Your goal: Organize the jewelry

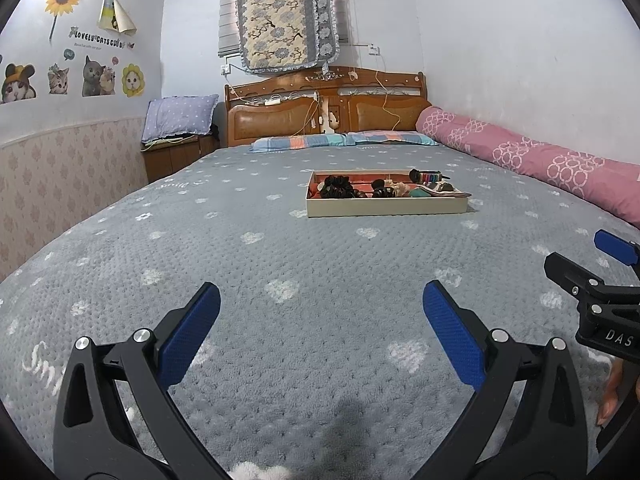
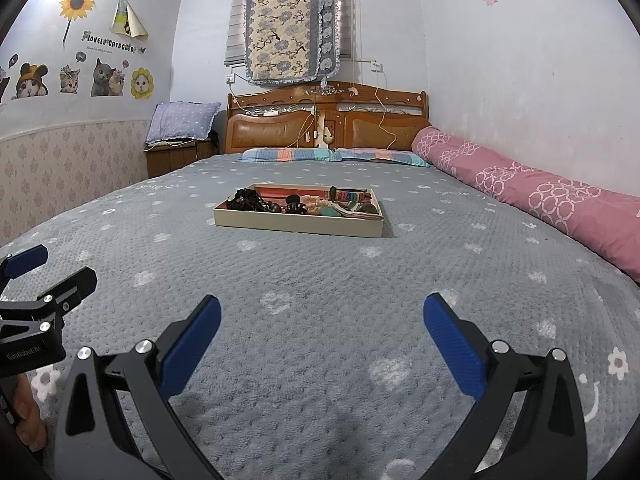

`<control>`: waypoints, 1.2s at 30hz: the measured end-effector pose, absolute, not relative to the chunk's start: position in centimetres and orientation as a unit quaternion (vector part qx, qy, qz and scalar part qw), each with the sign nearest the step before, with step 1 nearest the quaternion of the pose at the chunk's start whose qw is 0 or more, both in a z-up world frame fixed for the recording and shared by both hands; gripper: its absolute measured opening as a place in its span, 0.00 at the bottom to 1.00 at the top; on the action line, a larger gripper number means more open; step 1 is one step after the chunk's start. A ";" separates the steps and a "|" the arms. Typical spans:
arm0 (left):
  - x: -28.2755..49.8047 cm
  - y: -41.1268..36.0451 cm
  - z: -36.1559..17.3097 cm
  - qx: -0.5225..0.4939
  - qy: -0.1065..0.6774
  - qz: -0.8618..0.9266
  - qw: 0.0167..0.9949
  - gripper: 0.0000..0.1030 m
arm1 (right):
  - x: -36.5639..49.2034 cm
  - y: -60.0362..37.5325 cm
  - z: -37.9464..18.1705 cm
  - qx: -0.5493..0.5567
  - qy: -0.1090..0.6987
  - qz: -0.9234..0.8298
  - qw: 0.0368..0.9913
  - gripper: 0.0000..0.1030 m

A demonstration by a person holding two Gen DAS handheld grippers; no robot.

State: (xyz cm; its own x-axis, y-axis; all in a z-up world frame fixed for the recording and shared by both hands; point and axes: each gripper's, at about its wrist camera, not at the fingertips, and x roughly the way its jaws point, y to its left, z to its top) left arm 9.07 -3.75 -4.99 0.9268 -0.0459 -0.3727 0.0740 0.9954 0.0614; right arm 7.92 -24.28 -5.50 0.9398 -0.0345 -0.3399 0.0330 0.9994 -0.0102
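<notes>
Left gripper: fingers spread wide, nothing between the blue pads; it hovers over the near part of the bedspread, well short of the tray.
Right gripper: fingers spread wide, holding nothing; also over the near bedspread, beside the left gripper.
Tray: shallow cream box with a reddish lining, flat on the middle of the bed, well ahead of both grippers.
Tray contents: dark bead strands at the left end; a dark clip near the middle; a multicoloured bracelet at the right rear. The smaller pieces are too small to identify.
Bedspread: grey, with white hearts and flowers.
Surroundings: pink bolster along the right wall; wooden headboard at the far end.
</notes>
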 end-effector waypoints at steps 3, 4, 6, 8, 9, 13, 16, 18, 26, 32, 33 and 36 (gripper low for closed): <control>8.9 -3.8 -5.0 0.041 0.186 -0.030 0.981 0.95 | 7.9 -24.2 -5.5 -0.002 0.172 -0.017 0.985 0.96; 8.9 -3.9 -5.0 0.042 0.186 -0.030 0.981 0.95 | 7.9 -24.2 -5.5 -0.002 0.172 -0.017 0.985 0.96; 8.9 -3.9 -5.0 0.044 0.185 -0.030 0.981 0.95 | 7.9 -24.3 -5.5 -0.002 0.173 -0.017 0.985 0.96; 8.9 -3.9 -5.0 0.044 0.185 -0.030 0.981 0.95 | 7.9 -24.3 -5.5 -0.002 0.172 -0.017 0.985 0.96; 8.9 -3.9 -5.0 0.044 0.185 -0.030 0.981 0.95 | 7.9 -24.3 -5.5 -0.003 0.172 -0.017 0.985 0.96; 8.8 -4.0 -5.0 0.045 0.185 -0.030 0.981 0.95 | 7.9 -24.3 -5.5 -0.002 0.173 -0.017 0.985 0.96; 8.8 -4.0 -5.0 0.045 0.185 -0.031 0.981 0.95 | 7.9 -24.3 -5.5 -0.002 0.173 -0.017 0.985 0.96; 8.8 -4.0 -5.0 0.045 0.185 -0.030 0.981 0.95 | 7.9 -24.3 -5.5 -0.003 0.173 -0.017 0.985 0.96; 8.8 -4.0 -4.9 0.047 0.182 -0.030 0.982 0.95 | 7.9 -24.3 -5.4 -0.002 0.173 -0.017 0.985 0.96; 8.8 -4.0 -4.9 0.048 0.182 -0.030 0.982 0.95 | 7.9 -24.3 -5.5 -0.001 0.172 -0.017 0.985 0.96; 8.8 -4.0 -4.9 0.048 0.182 -0.030 0.982 0.95 | 7.9 -24.3 -5.5 -0.001 0.172 -0.017 0.985 0.96; 8.8 -4.0 -4.9 0.048 0.182 -0.030 0.982 0.95 | 7.9 -24.3 -5.5 -0.002 0.173 -0.017 0.985 0.96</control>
